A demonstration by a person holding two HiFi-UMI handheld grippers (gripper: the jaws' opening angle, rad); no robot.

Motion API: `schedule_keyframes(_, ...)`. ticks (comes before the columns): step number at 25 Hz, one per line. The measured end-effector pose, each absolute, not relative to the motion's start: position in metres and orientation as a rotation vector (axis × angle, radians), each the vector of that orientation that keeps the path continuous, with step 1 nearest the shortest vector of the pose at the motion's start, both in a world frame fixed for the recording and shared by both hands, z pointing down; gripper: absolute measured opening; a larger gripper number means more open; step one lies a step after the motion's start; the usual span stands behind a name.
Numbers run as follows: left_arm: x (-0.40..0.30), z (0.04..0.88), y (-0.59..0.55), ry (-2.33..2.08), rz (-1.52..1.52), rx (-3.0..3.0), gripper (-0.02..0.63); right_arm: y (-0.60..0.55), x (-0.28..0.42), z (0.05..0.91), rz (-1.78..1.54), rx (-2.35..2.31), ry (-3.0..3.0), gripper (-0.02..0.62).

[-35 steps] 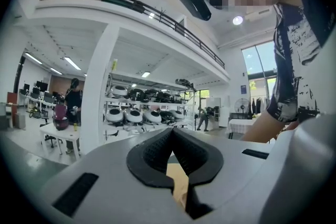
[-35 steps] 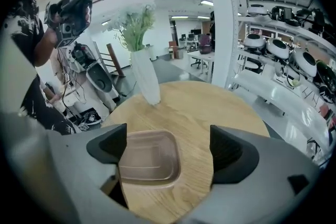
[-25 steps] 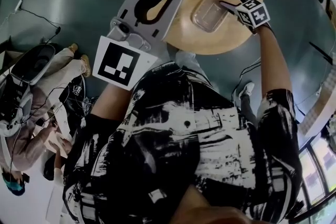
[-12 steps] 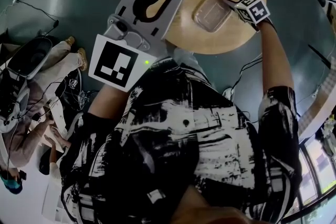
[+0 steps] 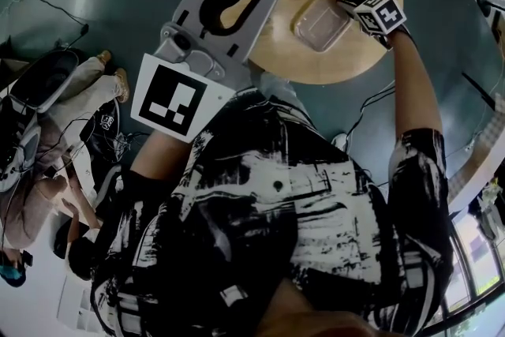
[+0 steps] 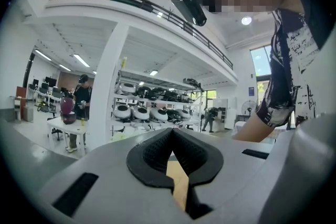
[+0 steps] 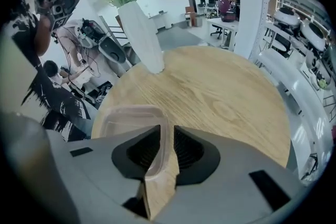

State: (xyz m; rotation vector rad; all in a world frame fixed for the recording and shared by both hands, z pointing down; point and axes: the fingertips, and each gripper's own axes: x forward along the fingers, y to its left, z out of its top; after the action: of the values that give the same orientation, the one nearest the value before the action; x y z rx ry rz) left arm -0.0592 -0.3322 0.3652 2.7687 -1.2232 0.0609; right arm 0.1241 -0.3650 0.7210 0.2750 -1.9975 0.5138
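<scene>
I am watching the right gripper pinching the near wall of a clear plastic container. The thin rim is running up through the narrow gap between the 2 dark pads, so the jaws are closing on that wall. The container is sitting on the round wooden table, toward the lower left of the right gripper view. In the head view it is lying at the upper right of the frame. A white vase of green stems is standing farther back on the table (upper left of the right gripper view), well apart from the container. I am holding the left gripper up off the table, pointing toward shelves across the room. Its jaws are pressing together at the tips with nothing between them.
</scene>
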Motion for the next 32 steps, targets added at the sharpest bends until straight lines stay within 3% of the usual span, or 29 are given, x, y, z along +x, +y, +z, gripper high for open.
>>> schedule_keyframes(14, -0.055, 0.379, -0.340, -1.234, 0.071, 2.757, 0.000, -0.367, 0.131, 0.739, 0.642, 0.216, -1.994, 0.017)
schedule_keyframes(25, -0.053, 0.353, -0.320, -1.189, 0.034, 2.814, 0.000, -0.354, 0.130, 0.693, 0.590, 0.283, -2.061, 0.015)
schedule_keyframes(32, -0.031, 0.321, -0.315, -1.102, -0.010, 2.897, 0.000, -0.362, 0.144, 0.604, 0.466, 0.470, -2.210, 0.015)
